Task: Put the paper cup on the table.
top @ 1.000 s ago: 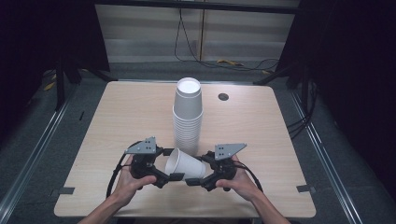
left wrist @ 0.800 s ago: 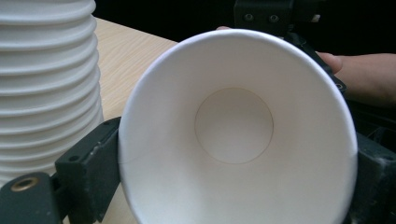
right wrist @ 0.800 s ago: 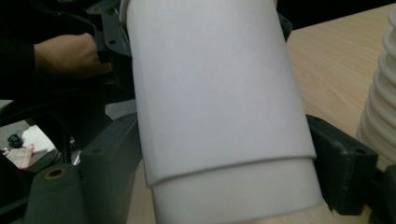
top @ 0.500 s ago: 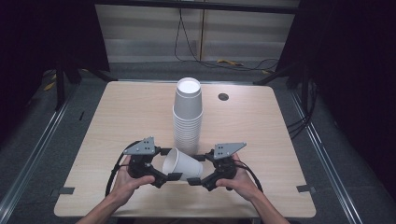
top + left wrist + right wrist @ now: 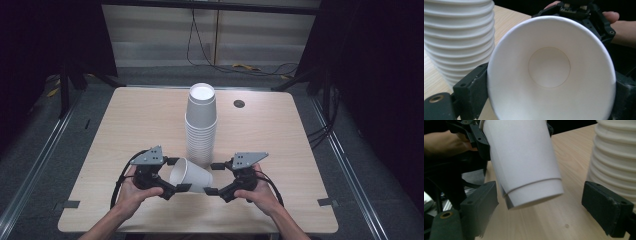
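The left hand-held gripper (image 5: 176, 174) sits at the near left of the counter (image 5: 125, 120), held in the person's left hand (image 5: 132, 195). Its two black jaws are clamped on the wide rim end of a single white paper cup (image 5: 190, 175). In the left gripper view the jaws press the rim from both sides, and the open mouth of the cup (image 5: 550, 70) faces straight back toward the camera, with the round bottom visible deep inside.

The cup lies on its side, lifted off the counter. Its long axis runs left to right, mouth at the left and narrow base pointing right.

The right hand-held gripper (image 5: 212, 177), held in the right hand (image 5: 260, 192), faces it from the near right. Its jaws stand apart and grip nothing. In the right gripper view the base of the cup (image 5: 529, 170) hangs between the two jaws without touching either, a little closer to the jaw at the left of that view. So the cup lies directly left of this hand-held gripper, base first, and this is the free one nearest that end.

Just beyond the cup, toward the far side, stands a tall stack of white paper cups (image 5: 201, 125), upside down at the middle of the counter. A small dark round disc (image 5: 239, 103) lies at the far right, well apart.
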The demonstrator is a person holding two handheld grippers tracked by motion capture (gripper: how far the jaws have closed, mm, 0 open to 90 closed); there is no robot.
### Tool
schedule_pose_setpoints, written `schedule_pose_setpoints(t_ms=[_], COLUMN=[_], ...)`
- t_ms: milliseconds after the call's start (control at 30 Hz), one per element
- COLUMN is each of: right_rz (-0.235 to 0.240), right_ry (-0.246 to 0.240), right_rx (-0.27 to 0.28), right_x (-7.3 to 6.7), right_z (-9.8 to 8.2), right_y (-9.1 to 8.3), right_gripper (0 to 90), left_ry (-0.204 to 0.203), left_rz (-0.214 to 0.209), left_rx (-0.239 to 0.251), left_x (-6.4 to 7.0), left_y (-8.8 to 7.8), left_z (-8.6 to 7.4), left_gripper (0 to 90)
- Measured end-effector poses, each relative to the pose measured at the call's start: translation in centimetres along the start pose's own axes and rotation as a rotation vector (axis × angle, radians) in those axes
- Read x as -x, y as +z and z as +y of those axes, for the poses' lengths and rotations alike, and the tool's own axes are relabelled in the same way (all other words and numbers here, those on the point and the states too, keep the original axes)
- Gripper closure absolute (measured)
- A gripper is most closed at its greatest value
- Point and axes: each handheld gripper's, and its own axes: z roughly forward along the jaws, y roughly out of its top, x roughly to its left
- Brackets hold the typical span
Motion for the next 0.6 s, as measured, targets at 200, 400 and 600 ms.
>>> schedule_pose_setpoints(t_ms=[200, 400, 600], right_rz=[-0.063, -0.163, -0.223], right_ry=[0.007, 0.007, 0.020], right_rx=[-0.005, -0.014, -0.004], right_x=[-0.2, -0.7, -0.5], right_z=[-0.4, -0.9, -1.3], right_y=[-0.6, -1.3, -2.1], right_gripper=[13.5, 13.4, 13.5], left_ry=[-0.002, -0.009, -0.013], left_rz=[0.036, 0.062, 0.090], left_rx=[-0.025, -0.045, -0.077], left_x=[-0.2, -0.6, -1.0], left_y=[-0.2, -0.7, -1.1], left_z=[-0.5, -0.6, -0.5], left_gripper=[8.2, 8.2, 8.2])
